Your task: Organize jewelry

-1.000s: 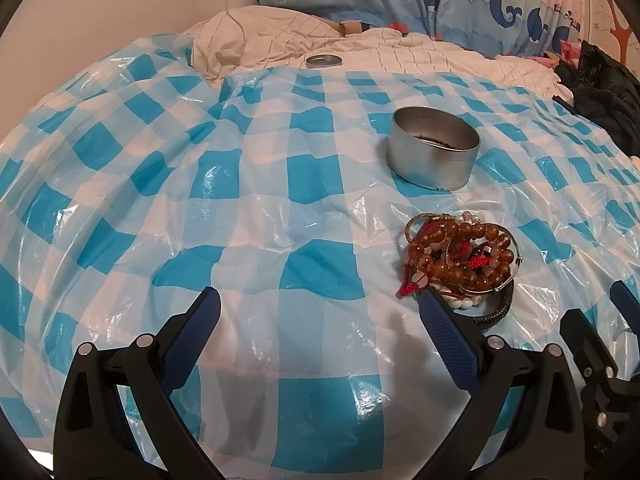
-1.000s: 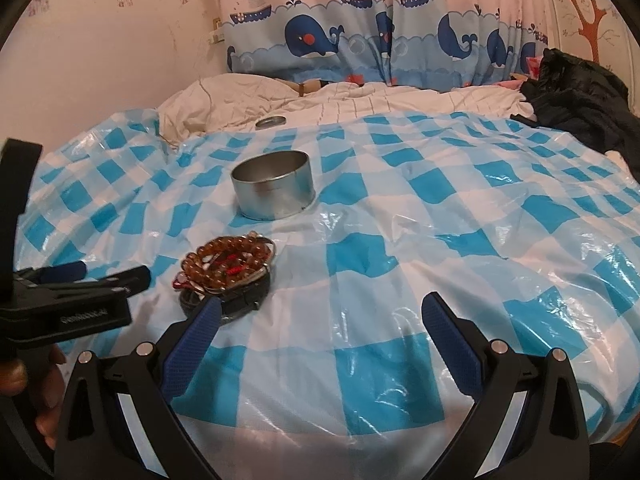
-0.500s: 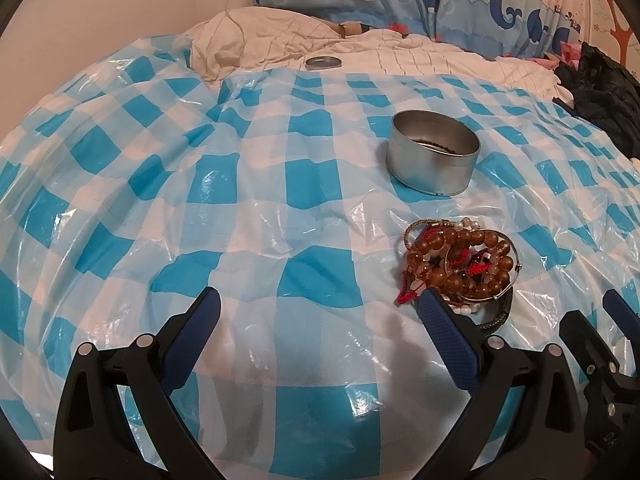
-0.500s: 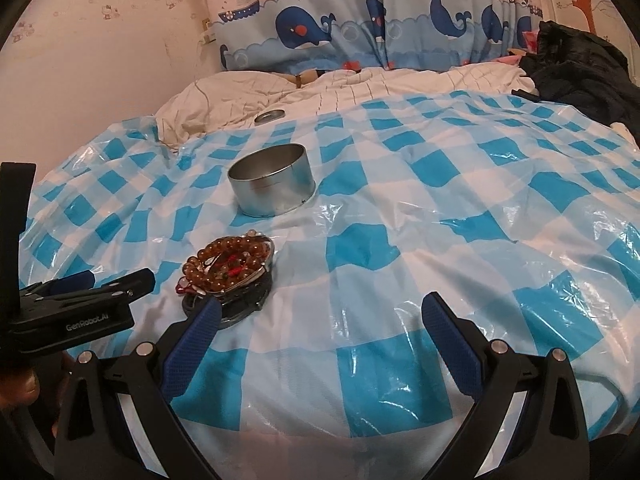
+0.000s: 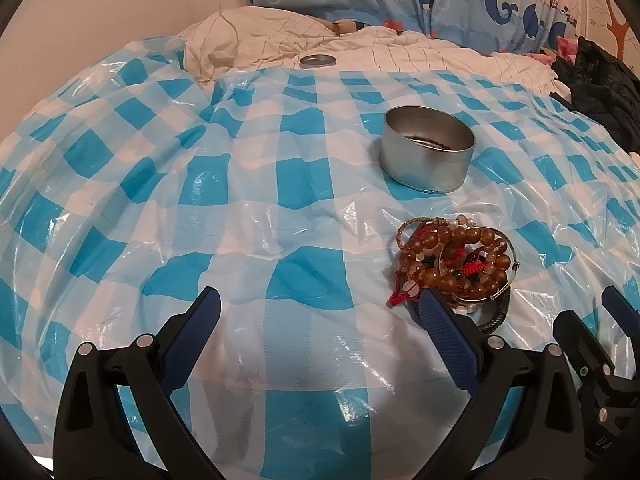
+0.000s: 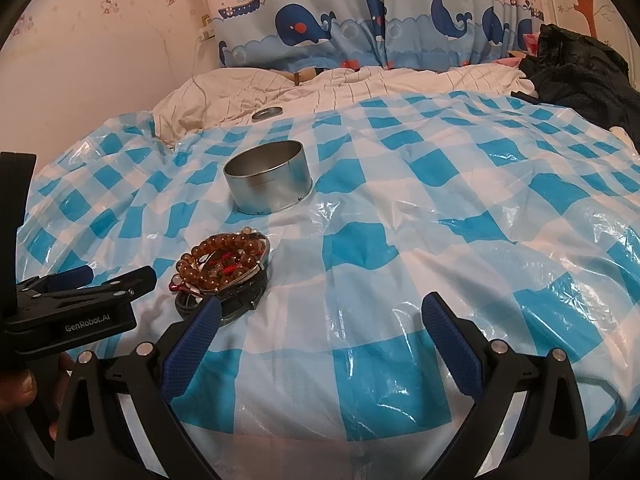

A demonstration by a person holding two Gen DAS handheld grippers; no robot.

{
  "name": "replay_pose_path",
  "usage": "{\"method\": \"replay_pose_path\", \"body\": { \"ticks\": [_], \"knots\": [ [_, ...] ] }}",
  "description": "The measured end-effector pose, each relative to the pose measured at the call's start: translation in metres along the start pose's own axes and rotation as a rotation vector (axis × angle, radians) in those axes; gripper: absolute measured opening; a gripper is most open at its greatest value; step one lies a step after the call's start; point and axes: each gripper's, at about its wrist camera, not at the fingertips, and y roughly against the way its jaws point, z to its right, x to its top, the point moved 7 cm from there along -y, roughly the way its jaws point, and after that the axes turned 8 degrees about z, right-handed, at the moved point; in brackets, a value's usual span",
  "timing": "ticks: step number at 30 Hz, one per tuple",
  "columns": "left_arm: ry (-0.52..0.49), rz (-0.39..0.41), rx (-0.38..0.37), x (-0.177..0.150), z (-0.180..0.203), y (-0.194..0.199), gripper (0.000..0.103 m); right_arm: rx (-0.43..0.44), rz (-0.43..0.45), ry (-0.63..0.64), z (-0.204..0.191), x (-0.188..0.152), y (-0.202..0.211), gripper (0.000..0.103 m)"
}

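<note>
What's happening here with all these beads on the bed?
A person holds two hand grippers over a bed covered with a blue checked plastic sheet. A pile of beaded bracelets lies on the sheet, apart from an open round metal tin just beyond it; the tin's lid sits farther back. The left gripper and right gripper both hover with open, empty jaws. Nothing is picked up yet.

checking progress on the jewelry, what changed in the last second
Nothing was taken hold of or let go. The left gripper and right gripper only drifted slightly; both stay open and empty. The bracelet pile lies untouched in front of the round tin, and the tin lid remains on the bedding.
</note>
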Motion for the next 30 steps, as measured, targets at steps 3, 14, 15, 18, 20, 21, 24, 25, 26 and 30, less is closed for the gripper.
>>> {"method": "replay_pose_path", "body": {
  "ticks": [3, 14, 15, 18, 20, 21, 24, 25, 26, 30],
  "knots": [
    [-0.001, 0.000, -0.002, 0.000, 0.001, 0.000, 0.095, -0.002, -0.002, 0.000, 0.000, -0.001, -0.001, 0.096],
    [0.023, 0.003, -0.124, 0.007, 0.024, -0.009, 0.095, -0.015, -0.019, 0.027, -0.001, -0.006, -0.006, 0.096],
    [0.029, 0.002, -0.140, 0.007, 0.027, -0.010, 0.095, -0.016, -0.020, 0.027, 0.000, -0.007, -0.007, 0.096],
    [0.040, -0.006, -0.173, 0.009, 0.034, -0.015, 0.095, -0.016, -0.028, 0.029, -0.002, -0.008, -0.008, 0.096],
    [0.050, -0.013, -0.182, 0.009, 0.036, -0.018, 0.095, -0.014, -0.033, 0.029, -0.002, -0.008, -0.009, 0.096],
    [0.060, -0.018, -0.194, 0.009, 0.037, -0.020, 0.095, -0.012, -0.035, 0.029, -0.002, -0.008, -0.009, 0.096],
    [0.094, -0.025, -0.220, 0.010, 0.037, -0.026, 0.093, -0.006, -0.040, 0.027, -0.004, -0.007, -0.011, 0.096],
    [0.107, -0.034, -0.228, 0.010, 0.036, -0.028, 0.087, -0.004, -0.041, 0.026, -0.004, -0.007, -0.011, 0.096],
    [0.115, -0.044, -0.234, 0.009, 0.036, -0.031, 0.080, -0.001, -0.043, 0.024, -0.004, -0.006, -0.012, 0.096],
    [0.129, -0.077, -0.268, 0.005, 0.038, -0.038, 0.055, 0.005, -0.048, 0.014, -0.003, -0.005, -0.013, 0.096]
  ]
}}
